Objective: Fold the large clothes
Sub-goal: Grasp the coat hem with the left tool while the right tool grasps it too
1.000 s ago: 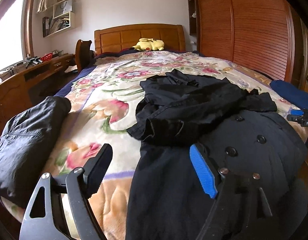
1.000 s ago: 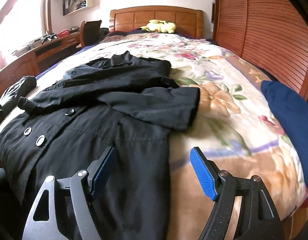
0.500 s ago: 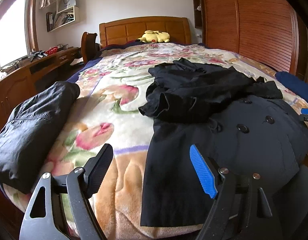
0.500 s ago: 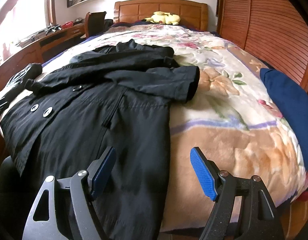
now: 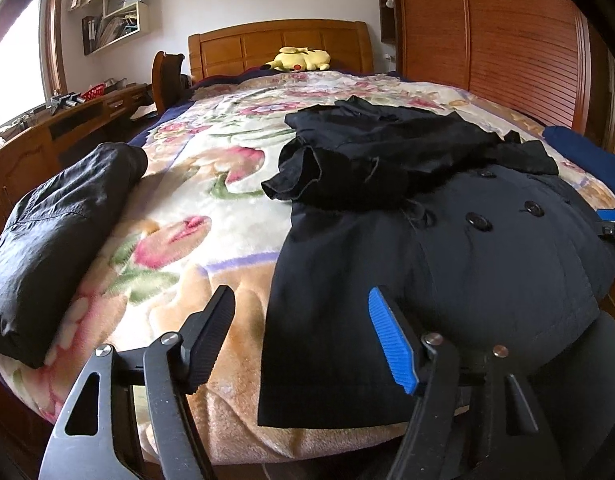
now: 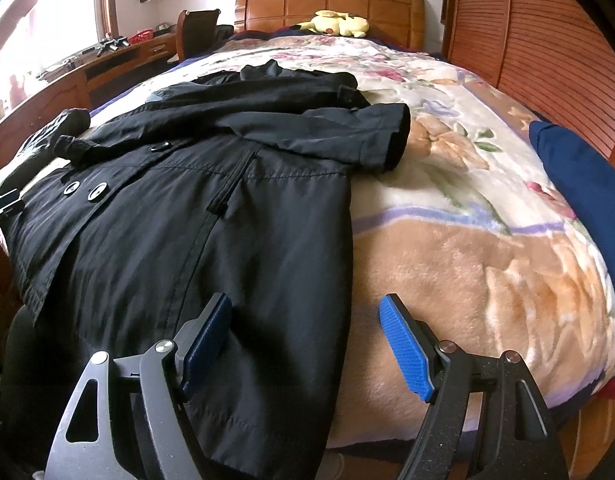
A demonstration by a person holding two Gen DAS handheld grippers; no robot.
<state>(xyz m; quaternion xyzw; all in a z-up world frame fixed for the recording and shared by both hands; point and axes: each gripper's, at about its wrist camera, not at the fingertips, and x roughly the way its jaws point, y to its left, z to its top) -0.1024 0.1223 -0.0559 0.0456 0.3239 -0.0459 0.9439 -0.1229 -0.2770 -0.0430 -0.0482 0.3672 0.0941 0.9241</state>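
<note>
Black coat [image 5: 447, 248] [image 6: 195, 216]: spread on floral bed [image 5: 211, 216], sleeves folded across chest, hem overhanging foot edge. Left gripper [image 5: 303, 340], right gripper [image 6: 305, 344]: jaws apart, holding nothing, above hem.

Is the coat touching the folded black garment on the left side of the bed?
Apart. The left wrist view shows a broad strip of floral blanket between the coat and the folded garment.

Bare blanket [image 5: 211, 216] between black coat [image 5: 447, 264] and folded garment [image 5: 55, 232], blue cushion [image 6: 579, 184] flanking
</note>
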